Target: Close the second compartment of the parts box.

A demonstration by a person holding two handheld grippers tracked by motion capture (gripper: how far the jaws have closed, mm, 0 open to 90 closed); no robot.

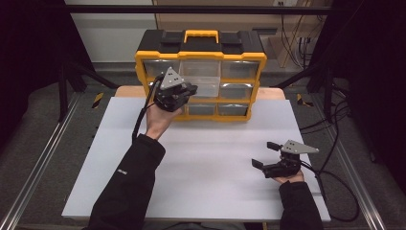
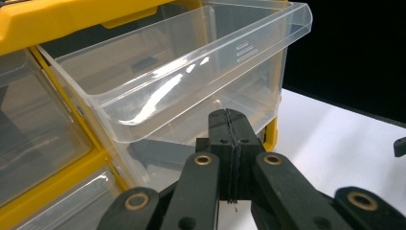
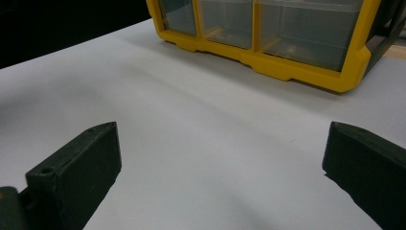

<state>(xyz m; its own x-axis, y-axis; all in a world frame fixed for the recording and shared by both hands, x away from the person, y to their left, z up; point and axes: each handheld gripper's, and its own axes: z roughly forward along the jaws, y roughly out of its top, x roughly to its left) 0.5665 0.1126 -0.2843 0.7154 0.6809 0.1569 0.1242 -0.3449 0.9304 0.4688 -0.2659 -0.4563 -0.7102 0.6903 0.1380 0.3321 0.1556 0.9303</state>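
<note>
Yellow drawer organizer (image 1: 200, 76) at tabletop (image 1: 201, 158) rear. Left hand-held gripper (image 2: 230, 132): jaws pressed together, empty, just below its pulled-out clear drawer (image 2: 191, 67). Right hand-held gripper (image 3: 220, 167): wide, well before organizer.

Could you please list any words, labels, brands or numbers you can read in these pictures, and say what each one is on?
None can be read.
Small white mark on the person's left sleeve: too small and blurred to read.
Three short raised bars on the front lip of the pulled-out clear drawer: plain ridges, not letters.
Yellow and black organizer: no label visible.
</note>
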